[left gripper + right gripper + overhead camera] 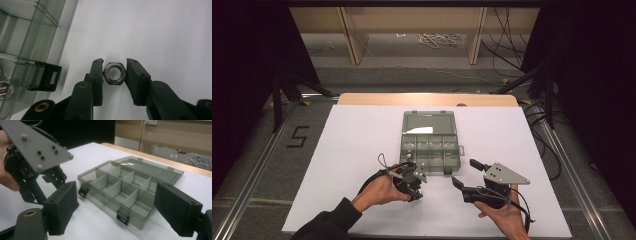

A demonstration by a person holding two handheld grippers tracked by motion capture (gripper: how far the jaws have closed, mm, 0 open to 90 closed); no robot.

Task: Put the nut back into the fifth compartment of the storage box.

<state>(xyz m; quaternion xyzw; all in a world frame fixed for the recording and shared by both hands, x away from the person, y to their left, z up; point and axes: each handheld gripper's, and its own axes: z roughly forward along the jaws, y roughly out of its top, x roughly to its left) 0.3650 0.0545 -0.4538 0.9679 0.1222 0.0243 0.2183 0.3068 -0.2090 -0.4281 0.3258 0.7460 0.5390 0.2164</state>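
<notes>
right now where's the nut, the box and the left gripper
nut (114, 73), left gripper view, on its metal rim at the left of the hole
box (140, 223), right gripper view, on its front wall
left gripper (114, 65), left gripper view, midway between its fingertips, shut on the nut

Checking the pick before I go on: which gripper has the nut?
The left gripper: its jaws are closed on two sides of the nut. The right gripper stands wide open, with nothing between its jaws.
</notes>
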